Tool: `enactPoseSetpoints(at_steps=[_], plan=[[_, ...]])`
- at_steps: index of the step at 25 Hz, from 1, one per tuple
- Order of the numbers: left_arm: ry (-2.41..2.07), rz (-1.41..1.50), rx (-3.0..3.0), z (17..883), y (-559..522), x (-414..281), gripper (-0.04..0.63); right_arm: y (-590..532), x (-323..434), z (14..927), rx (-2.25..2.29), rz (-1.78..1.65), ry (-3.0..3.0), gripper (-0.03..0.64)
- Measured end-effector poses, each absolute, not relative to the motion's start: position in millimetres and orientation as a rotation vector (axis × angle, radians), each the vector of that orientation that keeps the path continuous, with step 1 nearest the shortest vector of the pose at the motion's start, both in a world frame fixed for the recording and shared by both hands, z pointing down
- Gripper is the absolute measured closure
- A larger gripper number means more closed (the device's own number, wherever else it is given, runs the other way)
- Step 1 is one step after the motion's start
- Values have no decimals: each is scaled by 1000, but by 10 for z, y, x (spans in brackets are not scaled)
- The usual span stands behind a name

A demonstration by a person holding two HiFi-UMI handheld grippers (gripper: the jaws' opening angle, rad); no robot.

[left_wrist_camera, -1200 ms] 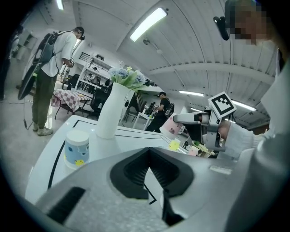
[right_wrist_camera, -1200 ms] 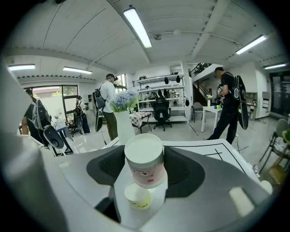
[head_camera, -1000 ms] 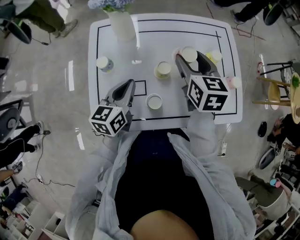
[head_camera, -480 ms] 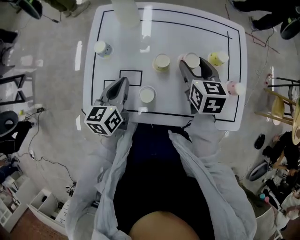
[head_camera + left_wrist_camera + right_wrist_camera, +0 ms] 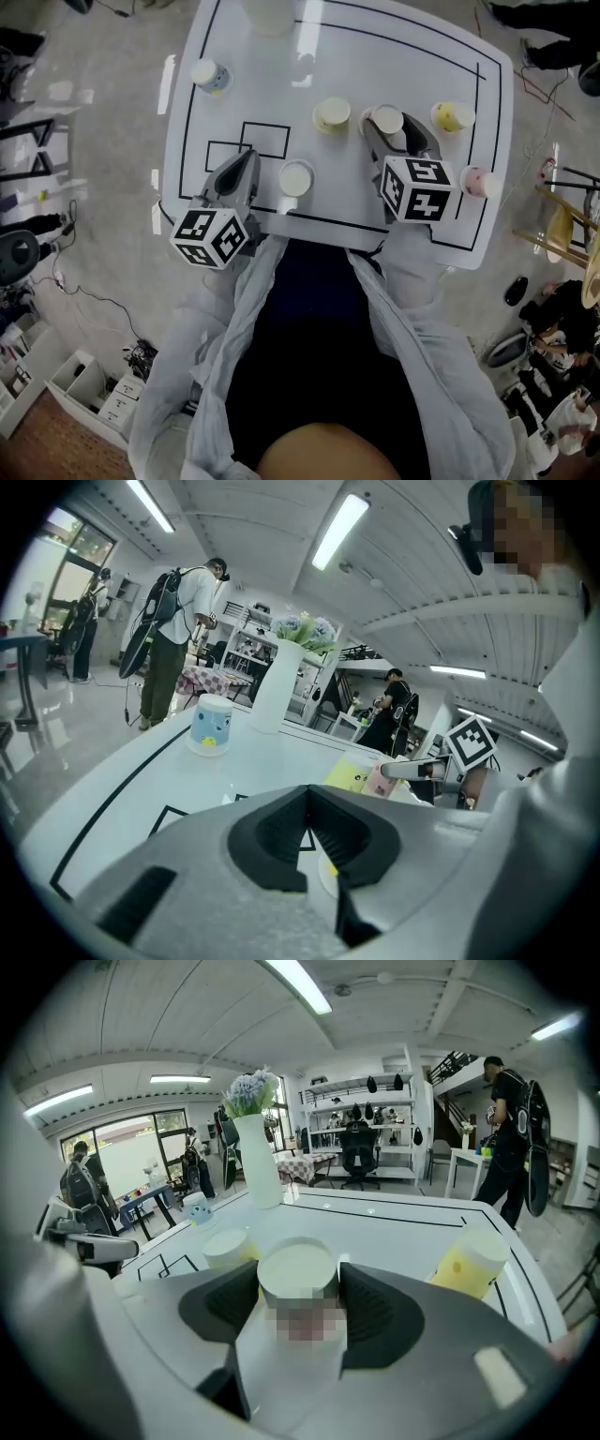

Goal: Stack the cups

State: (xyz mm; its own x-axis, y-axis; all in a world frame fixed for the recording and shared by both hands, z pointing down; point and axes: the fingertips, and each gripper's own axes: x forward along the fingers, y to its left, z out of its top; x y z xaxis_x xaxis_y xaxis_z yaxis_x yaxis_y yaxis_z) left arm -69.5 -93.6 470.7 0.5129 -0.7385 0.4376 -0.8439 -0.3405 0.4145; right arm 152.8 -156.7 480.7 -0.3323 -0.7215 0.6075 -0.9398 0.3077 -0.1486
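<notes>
6 cups show on the white table (image 5: 234, 103), all w/ flat white tops, so nothing of their insides can be seen. The blue-print cup (image 5: 208, 73) stands alone near the far-left corner, well apart from the rest. The pale yellow cup (image 5: 331, 114) stands mid-table, just left of the right claw (image 5: 386, 127). The white cup (image 5: 295, 178) sits nearer the person, just right of the left claw (image 5: 246, 161) and not touching it. The yellow cup (image 5: 453, 116) stands to the right of the right claw, apart from it. The pink cup (image 5: 478, 182) stands near the table's right edge. No cup sits on another. A tall white vase (image 5: 255, 1162) at the far edge holds a bunch of flowers (image 5: 248, 1091).

Right claw: its 2 jaws are held apart by a cup's width, w/ the pads pressed on both sides of the gripped cup (image 5: 297, 1269). That cup is upright, its white top toward the camera. Its lower part is hidden, so can't tell whether its base rests on the table. In the head view it lies between the pale yellow cup and the yellow cup.

Left claw: the 2 jaws meet at the tips and there is nothing between them. It points down toward the table beside the black-lined rectangles (image 5: 262, 139), on the person's left side. Each claw carries a marker cube at its rear.
</notes>
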Motion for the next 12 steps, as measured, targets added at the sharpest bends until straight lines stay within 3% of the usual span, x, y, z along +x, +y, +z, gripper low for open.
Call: enactPoseSetpoints(at_steps=[12], plan=[[-1282,245,2144,4778,-992,-713,595,-1580,1503,4920,1484,660,-2144,332]])
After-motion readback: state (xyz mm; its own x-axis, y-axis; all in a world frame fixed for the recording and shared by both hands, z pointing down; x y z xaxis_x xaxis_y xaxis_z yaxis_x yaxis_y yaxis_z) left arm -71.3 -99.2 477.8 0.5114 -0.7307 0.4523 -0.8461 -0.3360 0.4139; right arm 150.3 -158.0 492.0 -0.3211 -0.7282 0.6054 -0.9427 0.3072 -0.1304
